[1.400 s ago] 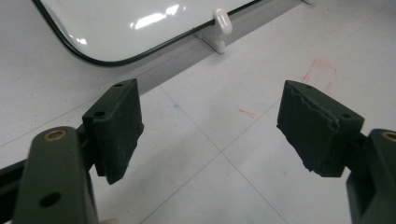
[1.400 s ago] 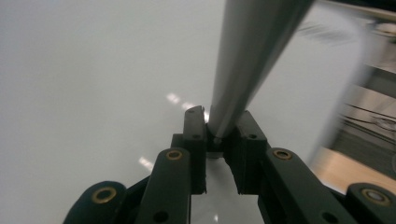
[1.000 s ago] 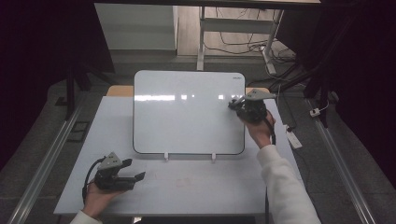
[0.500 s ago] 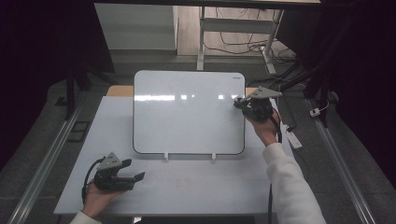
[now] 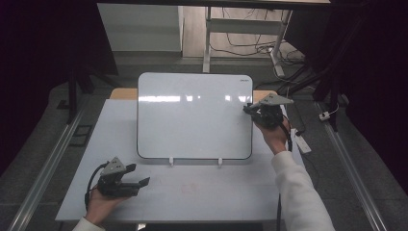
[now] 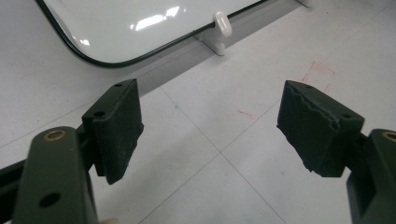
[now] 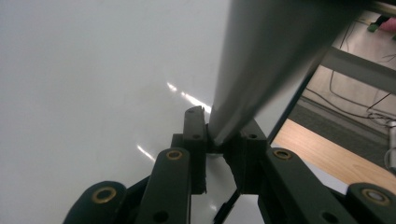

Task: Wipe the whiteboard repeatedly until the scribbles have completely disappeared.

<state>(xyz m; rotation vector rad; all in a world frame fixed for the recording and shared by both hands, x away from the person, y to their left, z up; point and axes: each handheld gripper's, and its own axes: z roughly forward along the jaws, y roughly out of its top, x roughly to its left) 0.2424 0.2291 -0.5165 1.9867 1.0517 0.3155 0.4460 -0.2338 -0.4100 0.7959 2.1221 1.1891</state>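
A white whiteboard (image 5: 192, 115) with a thin black rim lies on the white table (image 5: 202, 202), with two small white clips (image 5: 171, 161) at its near edge. My right gripper (image 5: 249, 109) is at the board's right edge, held by a hand in a white sleeve. In the right gripper view its jaws (image 7: 219, 135) are shut on a grey, blurred rod-like thing (image 7: 261, 56) that rises toward the camera over the board (image 7: 93, 70); I cannot tell what it is. My left gripper (image 5: 142, 183) rests open at the table's near left. Between its fingertips (image 6: 210, 126) is bare table, with the board's corner (image 6: 140, 18) and one clip (image 6: 223, 23) beyond.
Faint red marks (image 5: 187, 185) (image 6: 322, 70) lie on the table ahead of the left gripper. A white strip-like object (image 5: 302, 143) sits just off the table's right side. A wooden surface (image 7: 327, 149) shows behind the board. Metal rails run along both sides, with cables on the floor behind.
The right gripper has shifted slightly to the right along the board's right edge and turned, so its grey top plate now shows. The left gripper has stayed put.
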